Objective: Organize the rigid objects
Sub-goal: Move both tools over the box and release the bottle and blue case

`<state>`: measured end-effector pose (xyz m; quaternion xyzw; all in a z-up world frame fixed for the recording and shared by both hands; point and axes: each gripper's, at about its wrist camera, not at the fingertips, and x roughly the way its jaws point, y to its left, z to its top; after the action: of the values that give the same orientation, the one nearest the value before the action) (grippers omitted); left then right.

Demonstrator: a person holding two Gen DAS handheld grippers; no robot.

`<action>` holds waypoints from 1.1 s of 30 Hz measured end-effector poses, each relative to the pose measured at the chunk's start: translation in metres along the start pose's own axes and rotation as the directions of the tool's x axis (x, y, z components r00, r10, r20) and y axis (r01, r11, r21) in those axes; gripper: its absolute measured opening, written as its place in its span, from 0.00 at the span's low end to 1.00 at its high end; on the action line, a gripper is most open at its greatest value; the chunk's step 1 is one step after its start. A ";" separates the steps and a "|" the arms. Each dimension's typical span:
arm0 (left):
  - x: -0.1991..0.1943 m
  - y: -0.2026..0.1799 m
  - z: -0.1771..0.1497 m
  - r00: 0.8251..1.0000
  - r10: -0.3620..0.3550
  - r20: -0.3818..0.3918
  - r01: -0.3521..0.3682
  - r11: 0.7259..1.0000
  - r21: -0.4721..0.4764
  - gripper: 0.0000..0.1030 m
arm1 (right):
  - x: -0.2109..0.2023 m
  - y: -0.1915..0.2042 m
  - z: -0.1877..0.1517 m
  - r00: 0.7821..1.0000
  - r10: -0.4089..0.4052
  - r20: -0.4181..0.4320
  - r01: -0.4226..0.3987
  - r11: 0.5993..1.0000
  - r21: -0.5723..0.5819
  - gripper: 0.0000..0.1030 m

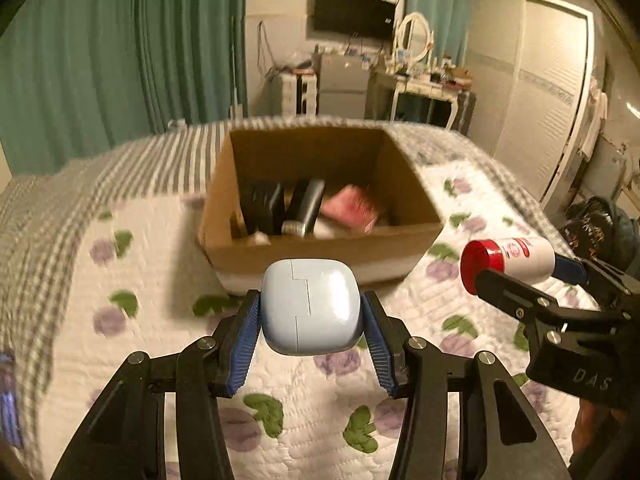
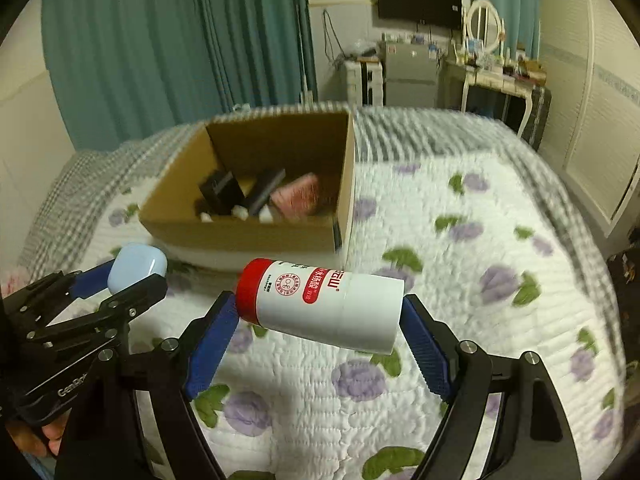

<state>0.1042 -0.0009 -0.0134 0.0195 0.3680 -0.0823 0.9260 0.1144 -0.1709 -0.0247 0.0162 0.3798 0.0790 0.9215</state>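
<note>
My left gripper (image 1: pixel 311 312) is shut on a pale blue rounded case (image 1: pixel 310 306), held above the quilt in front of an open cardboard box (image 1: pixel 320 248). My right gripper (image 2: pixel 320 314) is shut on a white bottle with a red cap (image 2: pixel 324 304), gripped end to end and lying sideways. From the left wrist view the bottle (image 1: pixel 508 258) hangs at the right of the box. In the right wrist view the blue case (image 2: pixel 138 266) shows at the left, near the box (image 2: pixel 240 236). Inside the box lie black items and a pink packet (image 1: pixel 350 206).
The box stands on a bed with a white quilt (image 2: pixel 460 280) printed with purple flowers and a grey checked blanket behind. Green curtains, a wall screen, a small fridge and a dressing table line the far wall. A wardrobe stands at the right.
</note>
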 end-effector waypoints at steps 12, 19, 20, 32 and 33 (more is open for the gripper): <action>-0.024 0.012 0.085 0.990 -0.002 0.143 -0.004 0.999 0.047 0.49 | -0.049 0.026 0.101 0.984 0.073 0.162 -0.060 0.995 -0.084 0.79; 0.024 0.025 0.110 0.993 0.014 0.119 -0.020 0.999 0.049 0.49 | -0.012 0.031 0.140 0.981 0.101 0.167 -0.086 0.991 -0.098 0.79; 0.036 0.027 0.113 0.994 0.016 0.110 -0.022 0.998 0.051 0.49 | -0.004 0.030 0.143 0.981 0.103 0.163 -0.088 0.991 -0.098 0.79; 0.130 0.019 0.110 1.000 -0.004 0.021 0.002 0.995 0.102 0.49 | 0.111 0.020 0.159 0.996 0.074 0.057 -0.067 0.991 -0.118 0.79; 0.136 0.018 0.108 1.000 -0.011 0.012 0.009 0.995 0.100 0.49 | 0.118 0.018 0.160 0.996 0.070 0.050 -0.063 0.991 -0.118 0.79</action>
<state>0.2776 -0.0122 -0.0283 0.0635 0.3574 -0.1054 0.9258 0.3066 -0.1294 0.0087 -0.0228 0.3490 0.1312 0.9276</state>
